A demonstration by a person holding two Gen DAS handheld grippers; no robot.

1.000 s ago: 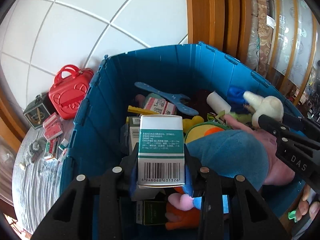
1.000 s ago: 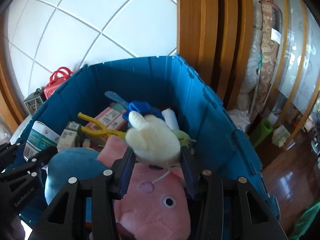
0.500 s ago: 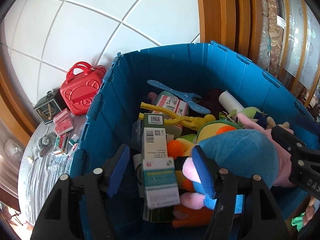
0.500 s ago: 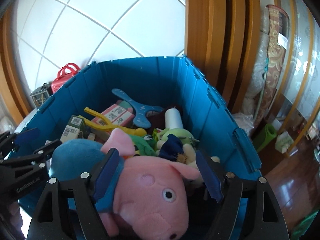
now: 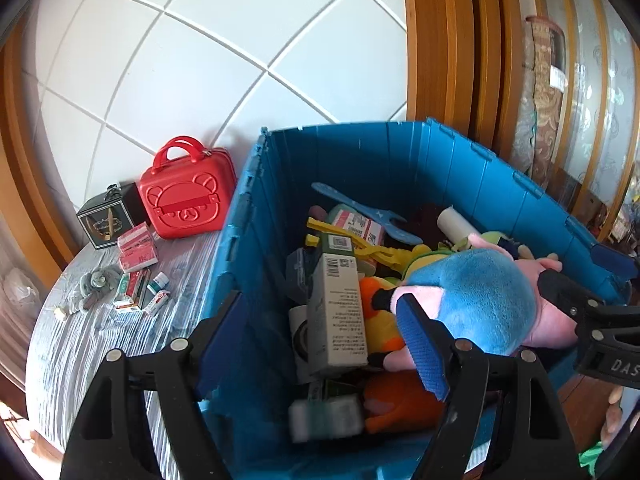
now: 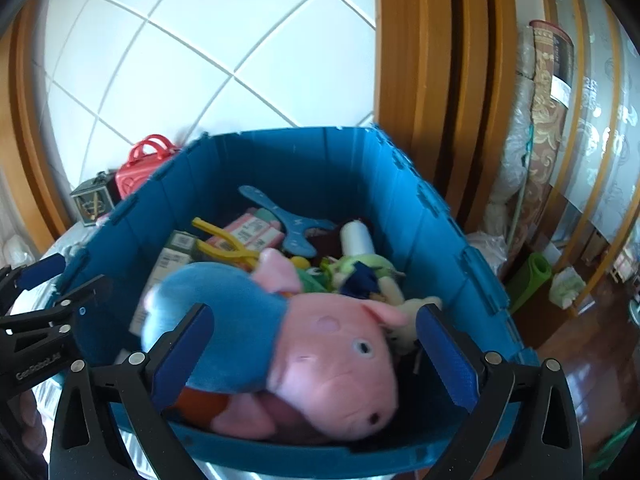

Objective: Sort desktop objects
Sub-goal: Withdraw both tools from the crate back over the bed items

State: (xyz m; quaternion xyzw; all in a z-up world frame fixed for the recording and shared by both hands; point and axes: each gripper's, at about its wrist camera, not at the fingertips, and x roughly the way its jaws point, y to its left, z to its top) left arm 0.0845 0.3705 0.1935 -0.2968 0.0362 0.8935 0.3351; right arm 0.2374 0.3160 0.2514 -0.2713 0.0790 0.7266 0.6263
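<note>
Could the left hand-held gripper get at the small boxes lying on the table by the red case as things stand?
Probably yes: the left hand-held gripper is open and empty, and the small boxes lie in the open outside the blue crate, uncovered.

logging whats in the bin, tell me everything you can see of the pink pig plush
The pink pig plush is a soft, fuzzy toy with a pink head, long snout, small dark eyes, a round cheek patch and pink ears, dressed in a blue body. It lies on its side on top of the pile inside the blue bin, snout toward the near wall, resting on other toys and boxes. The open right claw straddles it without clearly touching it. Its lower parts are hidden.
</note>
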